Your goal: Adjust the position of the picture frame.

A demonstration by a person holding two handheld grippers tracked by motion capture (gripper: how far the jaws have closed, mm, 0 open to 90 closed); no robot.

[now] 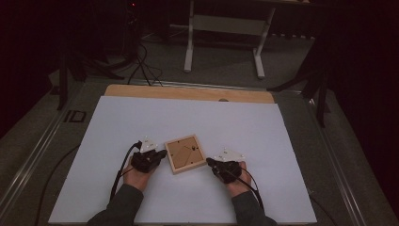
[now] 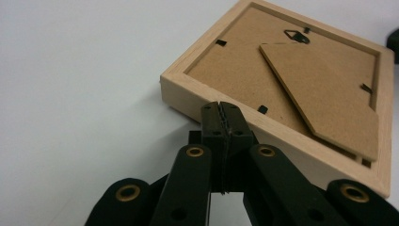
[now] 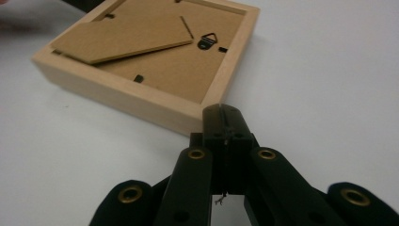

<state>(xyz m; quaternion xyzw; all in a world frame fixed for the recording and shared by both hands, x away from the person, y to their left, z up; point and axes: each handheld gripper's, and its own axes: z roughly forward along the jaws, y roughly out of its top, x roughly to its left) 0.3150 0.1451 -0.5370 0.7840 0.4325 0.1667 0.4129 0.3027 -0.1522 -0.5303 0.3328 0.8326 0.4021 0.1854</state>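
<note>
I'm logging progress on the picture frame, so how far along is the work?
Done: the picture frame lies face down on the white sheet, its backing board and stand in place. In hand: the left gripper and right gripper, both shut, sit against opposite sides, gripping nothing. Left: any work on the back clips.

White sheet spread across the surface, wooden edge strip bare along the far side. Beyond, on grey floor, white-legged table frame. Black cables trailing far left, near dark stand legs.
</note>
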